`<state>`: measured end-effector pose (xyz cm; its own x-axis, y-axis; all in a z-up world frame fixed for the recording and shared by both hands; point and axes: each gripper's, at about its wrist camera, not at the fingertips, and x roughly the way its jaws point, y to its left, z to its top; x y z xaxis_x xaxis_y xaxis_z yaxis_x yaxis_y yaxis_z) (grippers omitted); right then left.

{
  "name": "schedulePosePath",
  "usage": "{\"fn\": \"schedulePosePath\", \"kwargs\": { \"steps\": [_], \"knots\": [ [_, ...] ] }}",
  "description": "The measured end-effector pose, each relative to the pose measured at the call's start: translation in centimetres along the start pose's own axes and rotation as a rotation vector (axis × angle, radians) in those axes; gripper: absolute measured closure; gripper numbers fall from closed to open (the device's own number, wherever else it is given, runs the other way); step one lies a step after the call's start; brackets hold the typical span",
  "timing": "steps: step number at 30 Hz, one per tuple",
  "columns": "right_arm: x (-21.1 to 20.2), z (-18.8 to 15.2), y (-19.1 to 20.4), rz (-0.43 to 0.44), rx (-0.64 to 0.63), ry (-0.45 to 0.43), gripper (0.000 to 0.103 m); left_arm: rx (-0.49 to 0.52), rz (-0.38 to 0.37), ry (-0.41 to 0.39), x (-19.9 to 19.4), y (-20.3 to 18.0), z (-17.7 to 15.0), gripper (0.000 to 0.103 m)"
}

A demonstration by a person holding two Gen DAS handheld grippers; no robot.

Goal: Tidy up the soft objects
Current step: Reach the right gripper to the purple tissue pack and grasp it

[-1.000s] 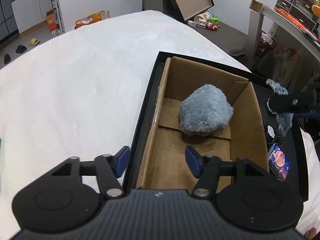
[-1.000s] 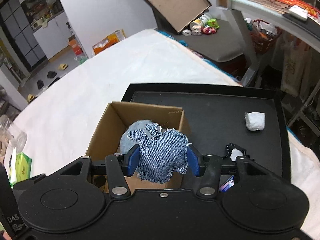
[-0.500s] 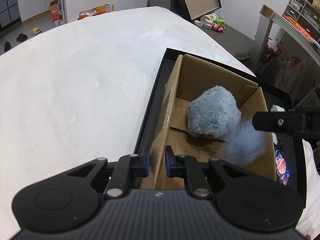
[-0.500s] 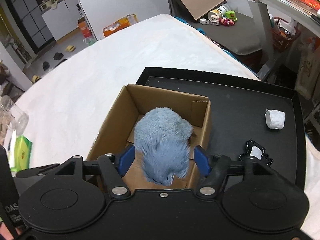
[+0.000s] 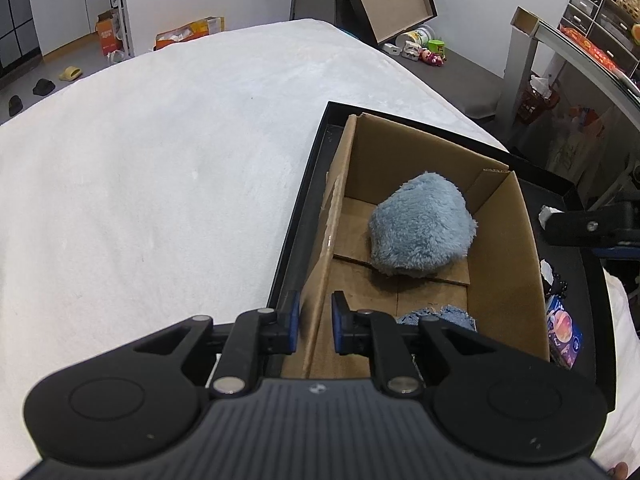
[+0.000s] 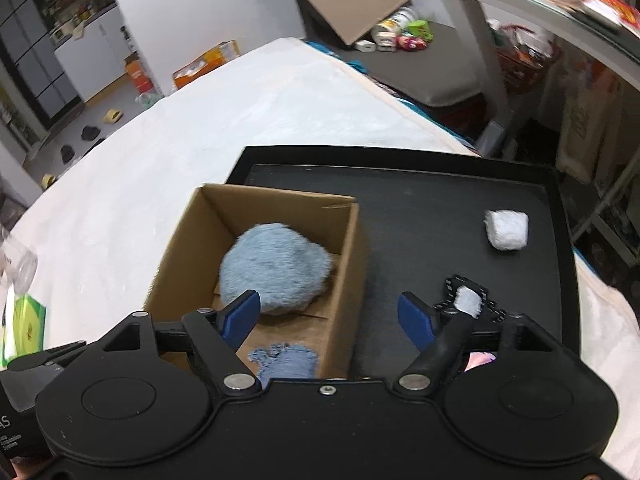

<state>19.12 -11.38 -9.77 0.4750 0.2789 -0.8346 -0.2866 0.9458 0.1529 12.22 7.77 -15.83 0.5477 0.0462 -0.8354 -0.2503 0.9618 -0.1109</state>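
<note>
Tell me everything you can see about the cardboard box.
The cardboard box is plain brown corrugated board, open-topped, standing upright at the left end of a black tray. Inside lie a fluffy blue plush and a denim scrap. The left gripper pinches its near left wall.

you see a matt brown cardboard box (image 5: 500,248), a fluffy blue plush (image 5: 420,228), frayed denim (image 6: 286,362), a matt black tray (image 6: 440,200).
</note>
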Motion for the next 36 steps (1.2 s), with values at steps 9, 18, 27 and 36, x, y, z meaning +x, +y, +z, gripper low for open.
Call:
{"fn": "schedulePosePath", "kwargs": {
  "steps": [9, 18, 27, 36],
  "knots": [
    [-0.1, 0.0, -4.8, -0.001, 0.123, 0.027, 0.025, 0.049, 0.048, -0.007, -0.4, -1.4, 0.0, 0.058],
    [0.6, -0.6, -7.8, -0.069, 0.168, 0.057, 0.012, 0.097, 0.111, -0.01, 0.0, -2.4, 0.1, 0.037],
    [2.9, -1.8, -9.5, -0.118, 0.168, 0.142, 0.007, 0.184, 0.173, 0.03, 0.8, -4.2, 0.0, 0.031],
    [4.9, -3.3, -10.2, -0.126, 0.123, 0.22, 0.007, 0.288, 0.221, 0.036, 1.1, -6.6, -0.3, 0.024]
  ]
}}
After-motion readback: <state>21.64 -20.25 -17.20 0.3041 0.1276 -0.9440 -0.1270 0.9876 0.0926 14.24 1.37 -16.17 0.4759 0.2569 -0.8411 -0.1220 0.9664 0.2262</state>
